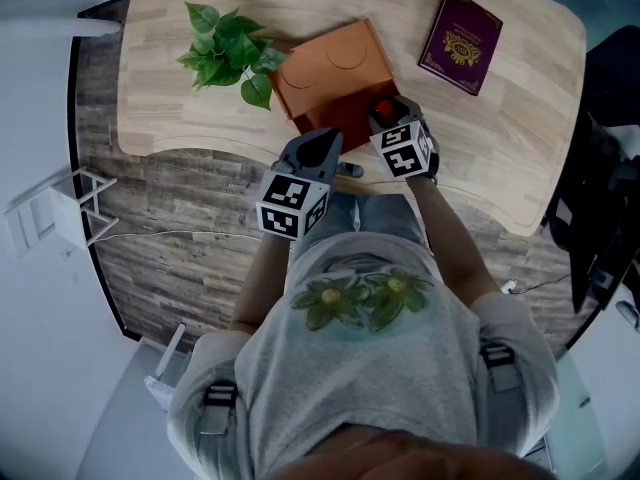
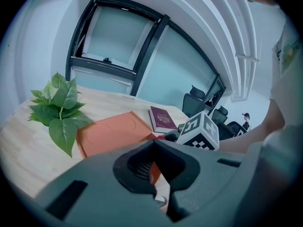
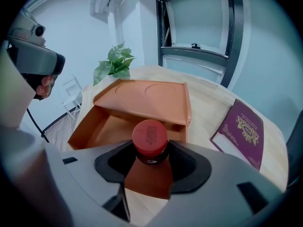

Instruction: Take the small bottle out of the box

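A small bottle (image 3: 149,141) with a red cap stands upright between my right gripper's (image 3: 150,157) jaws, which are shut on its dark neck. It is held just above the near part of the open orange box (image 3: 109,126), whose lid (image 3: 142,96) leans back behind it. In the head view the bottle (image 1: 384,109) and right gripper (image 1: 388,120) are at the box's (image 1: 330,68) right front corner. My left gripper (image 1: 318,150) hovers at the table's front edge, left of the right one. Its jaws (image 2: 158,174) are together with nothing held; orange box wall shows behind them.
A green leafy plant (image 1: 228,53) stands left of the box. A maroon book (image 1: 460,41) lies at the table's far right. The wooden table's (image 1: 180,128) front edge runs just under both grippers. A white frame (image 1: 60,208) stands on the floor at left.
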`<state>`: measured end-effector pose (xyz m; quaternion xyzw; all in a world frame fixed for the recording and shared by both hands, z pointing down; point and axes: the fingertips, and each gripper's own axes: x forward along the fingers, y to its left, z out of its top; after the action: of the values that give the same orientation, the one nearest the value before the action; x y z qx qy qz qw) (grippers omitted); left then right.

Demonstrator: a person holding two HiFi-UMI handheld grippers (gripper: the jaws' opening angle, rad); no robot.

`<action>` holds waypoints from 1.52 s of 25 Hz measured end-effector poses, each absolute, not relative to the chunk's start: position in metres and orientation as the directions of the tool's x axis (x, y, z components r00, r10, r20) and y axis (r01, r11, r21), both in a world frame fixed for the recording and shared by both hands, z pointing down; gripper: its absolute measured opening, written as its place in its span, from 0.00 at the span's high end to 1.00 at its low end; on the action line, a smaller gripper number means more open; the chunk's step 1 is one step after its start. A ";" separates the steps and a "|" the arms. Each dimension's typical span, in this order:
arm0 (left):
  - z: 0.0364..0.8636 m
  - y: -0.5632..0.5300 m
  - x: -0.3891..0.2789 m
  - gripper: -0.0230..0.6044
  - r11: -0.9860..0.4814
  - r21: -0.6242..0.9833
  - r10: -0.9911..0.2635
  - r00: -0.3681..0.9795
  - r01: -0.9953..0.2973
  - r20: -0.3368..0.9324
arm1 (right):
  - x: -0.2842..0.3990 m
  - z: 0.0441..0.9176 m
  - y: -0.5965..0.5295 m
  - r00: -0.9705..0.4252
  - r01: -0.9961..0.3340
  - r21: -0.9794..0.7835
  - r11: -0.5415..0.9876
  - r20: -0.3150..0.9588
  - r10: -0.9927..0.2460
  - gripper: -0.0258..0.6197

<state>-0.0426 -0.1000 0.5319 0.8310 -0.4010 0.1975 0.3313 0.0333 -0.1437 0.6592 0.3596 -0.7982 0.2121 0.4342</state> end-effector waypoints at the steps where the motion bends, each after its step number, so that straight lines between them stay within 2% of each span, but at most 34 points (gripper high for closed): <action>1: 0.531 -0.100 -0.044 0.95 -0.459 0.389 -0.538 0.598 -0.799 0.593 | 0.033 0.658 -0.144 -0.368 -0.758 -0.030 0.651 0.844 -0.390 0.62; 38: 0.485 -0.081 -0.063 0.95 -0.453 0.322 -0.638 0.555 -0.831 0.534 | 0.041 0.576 -0.130 -0.446 -0.734 -0.007 0.679 0.758 -0.475 0.62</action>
<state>-0.0625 -0.0811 0.4848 0.8351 -0.4397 0.1712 0.2827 0.0407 -0.1297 0.5765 0.3628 -0.8332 0.1700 0.3810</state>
